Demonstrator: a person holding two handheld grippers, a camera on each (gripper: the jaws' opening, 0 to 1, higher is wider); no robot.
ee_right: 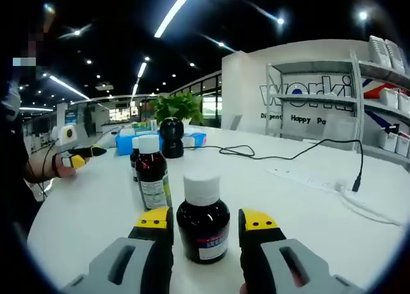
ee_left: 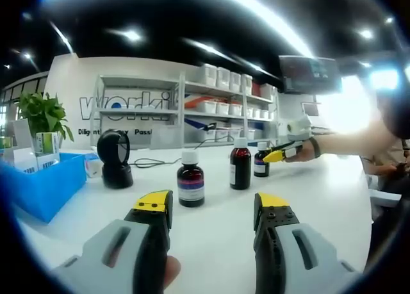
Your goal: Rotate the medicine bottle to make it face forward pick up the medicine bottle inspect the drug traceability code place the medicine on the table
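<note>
Left gripper view: the left gripper [ee_left: 213, 207] hovers with jaws spread over the white worktop [ee_left: 218, 243], near three medicine bottles.

Right gripper view: the right gripper [ee_right: 205, 222] straddles the nearest medicine bottle [ee_right: 203, 218], jaws spread; lifting and code inspection remain.

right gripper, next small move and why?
Probably close the right gripper on the nearest medicine bottle. Its jaws stand open on either side of the bottle's dark body, seemingly not touching. The bottle stands upright on the white table, so gripping comes before rotating.
</note>
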